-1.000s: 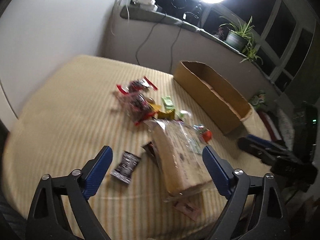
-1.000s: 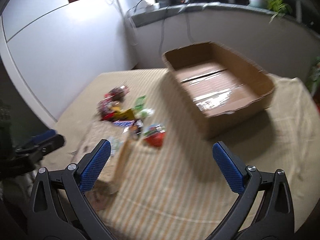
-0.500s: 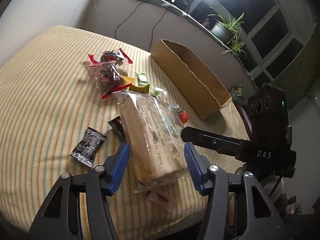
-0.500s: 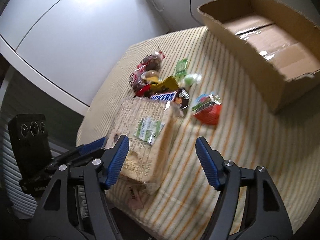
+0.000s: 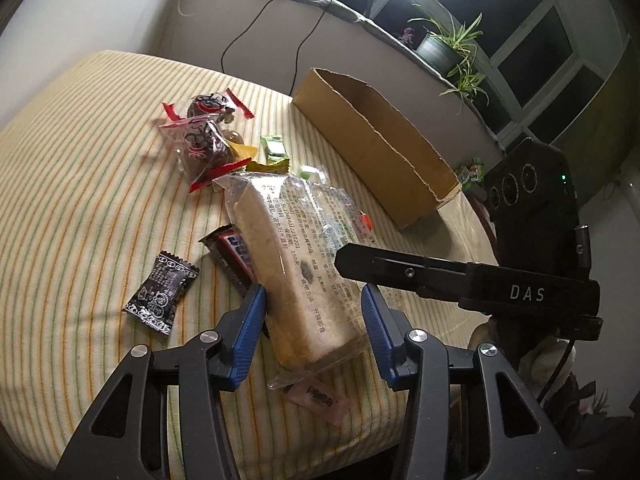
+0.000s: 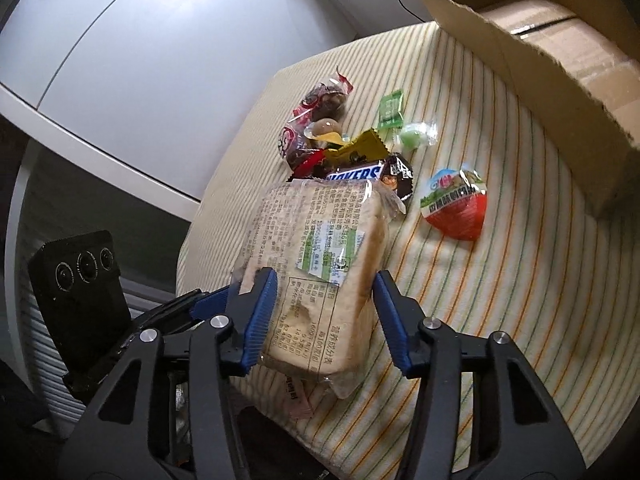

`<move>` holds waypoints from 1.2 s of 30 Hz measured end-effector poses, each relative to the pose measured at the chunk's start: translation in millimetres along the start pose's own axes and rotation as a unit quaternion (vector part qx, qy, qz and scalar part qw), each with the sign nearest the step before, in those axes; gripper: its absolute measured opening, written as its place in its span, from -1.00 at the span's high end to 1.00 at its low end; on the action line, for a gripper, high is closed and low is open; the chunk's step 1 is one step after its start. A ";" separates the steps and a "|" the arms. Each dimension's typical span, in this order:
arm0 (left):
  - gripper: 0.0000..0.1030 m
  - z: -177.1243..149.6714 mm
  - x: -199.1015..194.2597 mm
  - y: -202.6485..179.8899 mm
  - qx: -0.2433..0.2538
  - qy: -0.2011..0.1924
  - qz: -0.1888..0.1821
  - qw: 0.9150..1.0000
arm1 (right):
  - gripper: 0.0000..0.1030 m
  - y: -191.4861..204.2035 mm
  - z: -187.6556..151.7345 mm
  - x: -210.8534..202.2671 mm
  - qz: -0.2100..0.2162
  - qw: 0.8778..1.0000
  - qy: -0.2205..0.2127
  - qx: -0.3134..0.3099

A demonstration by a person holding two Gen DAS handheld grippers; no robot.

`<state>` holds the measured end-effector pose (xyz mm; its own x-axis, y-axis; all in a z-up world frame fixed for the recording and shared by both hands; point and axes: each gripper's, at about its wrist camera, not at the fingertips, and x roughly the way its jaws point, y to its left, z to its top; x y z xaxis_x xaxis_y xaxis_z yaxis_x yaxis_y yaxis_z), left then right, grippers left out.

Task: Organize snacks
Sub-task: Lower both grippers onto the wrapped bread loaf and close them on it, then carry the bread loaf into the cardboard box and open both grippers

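Both units are on the bread pack now. My left hand-held gripper (image 5: 313, 320) straddles the near end of the bread pack (image 5: 296, 264). The blue fingers (image 5: 250, 322) sit at both flanks, narrowed to about loaf width. Left pad looks to be touching the wrapper, right pad just beside it. I can't confirm real squeeze.

My right hand-held gripper (image 6: 324, 312) comes in from the other side on the same end of the bread pack (image 6: 316, 264). Its left pad presses the plastic and its right pad is at the crust edge. Same story: closed down to loaf width, contact likely, firm clamp not verifiable.

The pack lies on the striped tabletop (image 5: 72, 200), near edge, its long axis running toward 12. A pink slip (image 5: 318, 394) sticks out under its near end.

Near to far in the left view: black sachet (image 5: 162, 292) at 9 o'clock of the loaf, chocolate bar (image 5: 232, 254) tucked against its left side. At 11 sits the red-trimmed candy bags (image 5: 202, 136) with a yellow wrapper (image 5: 266, 166) and green packet (image 5: 274, 148). The red jelly cup (image 6: 456, 208) is at 2 in the right view.

The cardboard box (image 5: 380, 148) is furthest, at 1 o'clock. What shows of its inside holds no snacks.

Progress, my read: nothing sorted yet. Bread is first and still on the cloth. Every other snack is left.
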<state>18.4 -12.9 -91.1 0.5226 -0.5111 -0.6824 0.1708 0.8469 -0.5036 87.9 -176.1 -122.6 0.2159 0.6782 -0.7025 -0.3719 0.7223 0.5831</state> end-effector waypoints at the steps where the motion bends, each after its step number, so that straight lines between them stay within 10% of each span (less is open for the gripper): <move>1: 0.09 0.9 -1.2 -1.3 0.002 -0.002 -0.001 1.000 | -0.03 1.3 0.2 -1.6 -0.002 1.000 -0.001 -0.003; 36: 0.09 121.7 89.6 -123.6 0.162 -0.021 -0.031 0.986 | -0.02 -70.7 88.8 -134.1 -0.071 0.987 -0.143 -0.003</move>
<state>145.8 -145.5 -25.5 0.5351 -0.5631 -0.6297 0.4580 0.8197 -0.3439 165.4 -306.1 -33.4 0.5121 0.5813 -0.6323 -0.3255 0.8126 0.4835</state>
